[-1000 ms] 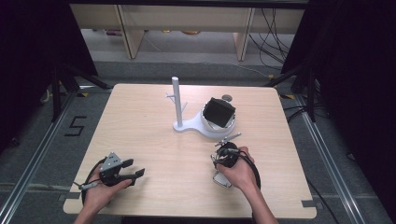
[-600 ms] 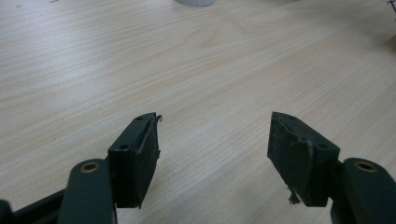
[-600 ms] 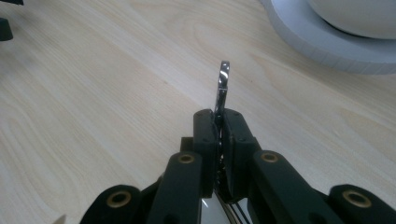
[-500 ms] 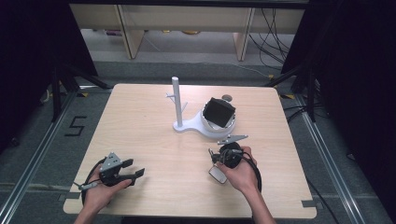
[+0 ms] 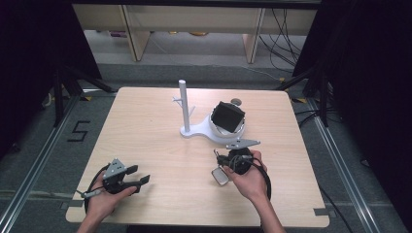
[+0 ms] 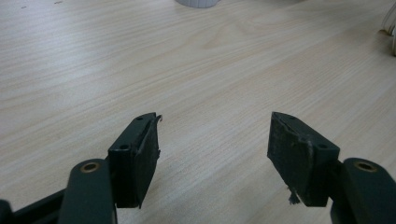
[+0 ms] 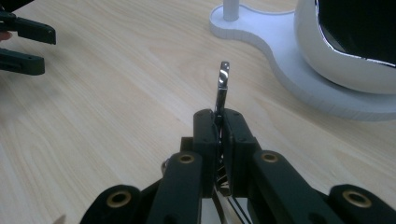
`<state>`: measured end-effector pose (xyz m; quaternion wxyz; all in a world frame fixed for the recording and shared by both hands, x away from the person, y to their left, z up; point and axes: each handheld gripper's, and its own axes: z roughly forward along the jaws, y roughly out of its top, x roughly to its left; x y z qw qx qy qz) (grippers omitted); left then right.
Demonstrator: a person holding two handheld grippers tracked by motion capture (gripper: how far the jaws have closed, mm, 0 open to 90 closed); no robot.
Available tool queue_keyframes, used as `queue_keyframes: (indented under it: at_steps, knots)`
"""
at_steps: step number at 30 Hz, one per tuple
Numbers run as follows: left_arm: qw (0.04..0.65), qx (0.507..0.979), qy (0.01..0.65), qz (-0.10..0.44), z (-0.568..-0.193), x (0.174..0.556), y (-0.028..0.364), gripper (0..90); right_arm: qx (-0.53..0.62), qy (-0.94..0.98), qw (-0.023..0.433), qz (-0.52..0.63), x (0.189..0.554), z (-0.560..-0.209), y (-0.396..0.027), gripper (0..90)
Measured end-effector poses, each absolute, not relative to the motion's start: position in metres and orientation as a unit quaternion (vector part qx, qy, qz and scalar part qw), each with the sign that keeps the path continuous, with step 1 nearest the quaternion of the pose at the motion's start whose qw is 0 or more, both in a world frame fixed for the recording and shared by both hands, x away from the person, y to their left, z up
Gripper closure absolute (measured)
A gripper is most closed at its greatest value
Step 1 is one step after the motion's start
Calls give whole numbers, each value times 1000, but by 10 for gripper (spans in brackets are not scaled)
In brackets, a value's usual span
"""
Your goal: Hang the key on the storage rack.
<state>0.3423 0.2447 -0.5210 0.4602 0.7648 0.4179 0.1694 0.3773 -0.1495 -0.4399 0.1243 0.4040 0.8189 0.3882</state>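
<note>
My right gripper (image 7: pixel 219 123) is shut on a thin shiny metal piece (image 7: pixel 223 86) that sticks up edge-on from between the pads. In the high view this gripper (image 5: pixel 218 156) sits in the person's right hand at the front right of the table, just in front of the white stand (image 5: pixel 194 130). The stand has an upright post (image 5: pixel 183 104) and a white bowl (image 5: pixel 221 132) holding a black block (image 5: pixel 228 116). My left gripper (image 5: pixel 140 180) rests open at the front left, and nothing lies between its pads (image 6: pixel 140 158).
A small silver object (image 5: pixel 220 175) lies beside the right hand. The light wooden table (image 5: pixel 145 126) stretches between the two hands and the stand. Black cables loop round both hands. Dark frame legs and shelving stand beyond the far edge.
My right hand has shifted and turned a little with the metal piece still gripped. The left gripper has stayed still.
</note>
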Motion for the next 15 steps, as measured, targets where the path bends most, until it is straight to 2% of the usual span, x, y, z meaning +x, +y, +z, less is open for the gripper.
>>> queue_keyframes:
  at_steps: [15]
  knots:
    - [464,763,417,170,-521,343,246,333,386,801,148,433,378,-434,-148,858]
